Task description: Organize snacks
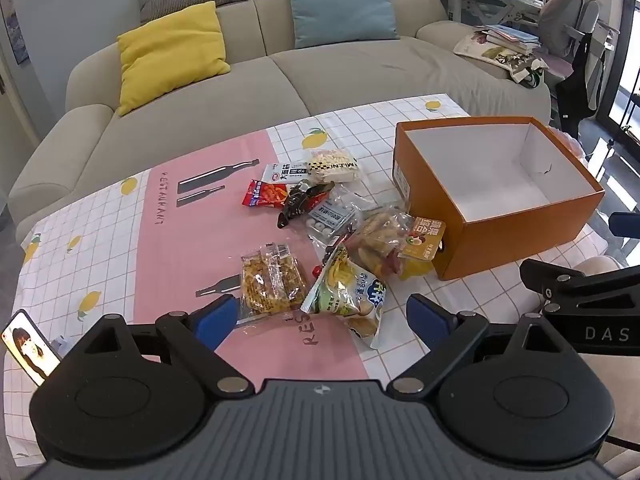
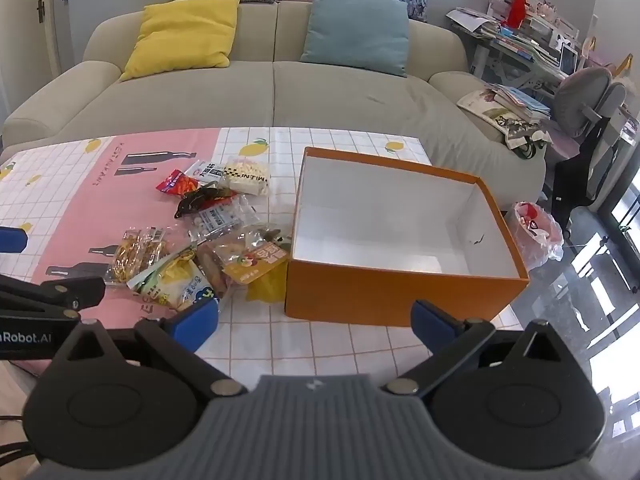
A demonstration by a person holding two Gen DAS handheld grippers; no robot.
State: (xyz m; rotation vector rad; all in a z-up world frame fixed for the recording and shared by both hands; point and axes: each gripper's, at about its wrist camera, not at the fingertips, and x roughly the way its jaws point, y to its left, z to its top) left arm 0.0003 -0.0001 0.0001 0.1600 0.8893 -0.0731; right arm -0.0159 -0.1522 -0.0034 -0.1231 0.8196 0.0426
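Observation:
Several snack packets lie in a loose pile on the tablecloth (image 1: 192, 240): a clear bag of yellow crisps (image 1: 270, 282), a green and yellow bag (image 1: 352, 292), a red packet (image 1: 264, 193) and a white bag of puffs (image 1: 334, 165). An orange box (image 1: 496, 196) with a white inside stands open and holds nothing, right of the pile. My left gripper (image 1: 320, 320) hovers open just short of the crisps and the green bag. My right gripper (image 2: 316, 320) is open above the cloth in front of the orange box (image 2: 400, 236), with nothing between its fingers.
A phone (image 1: 30, 348) with a lit screen leans at the table's near left. A beige sofa (image 1: 360, 64) with yellow and blue cushions runs behind the table. A plastic bag (image 2: 536, 232) sits on the floor right of the box. A cluttered desk and chair stand at the far right.

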